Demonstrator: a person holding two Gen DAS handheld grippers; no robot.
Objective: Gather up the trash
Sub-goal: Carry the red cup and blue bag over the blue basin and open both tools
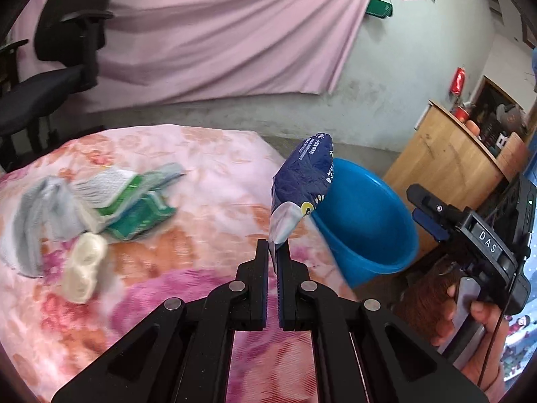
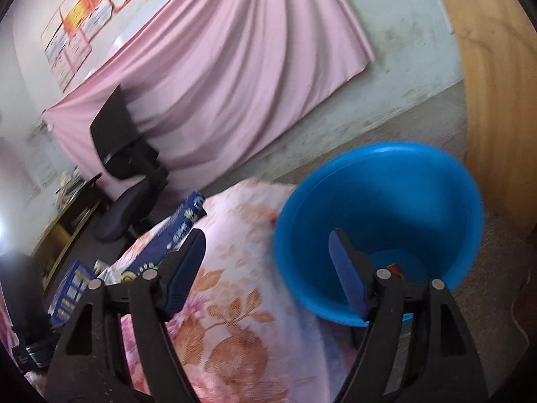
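Your left gripper (image 1: 273, 252) was clamped on the bottom end of a dark blue wrapper (image 1: 303, 181), which stood nearly upright, its long axis leaning toward the blue bucket (image 1: 369, 235) beyond the flowered bedspread (image 1: 208, 221). Your right gripper (image 2: 268, 262) hung with its fingers wide apart and nothing between them, tilted over the bucket's near rim. Your right hand (image 1: 470, 329) gripped its handle below.

Dark blue crinkled wrapper (image 1: 307, 181), held upright above flowered bedspread; green-white wrappers (image 1: 134, 201) heaped further left; blue basin (image 1: 365, 221) tilted alongside.
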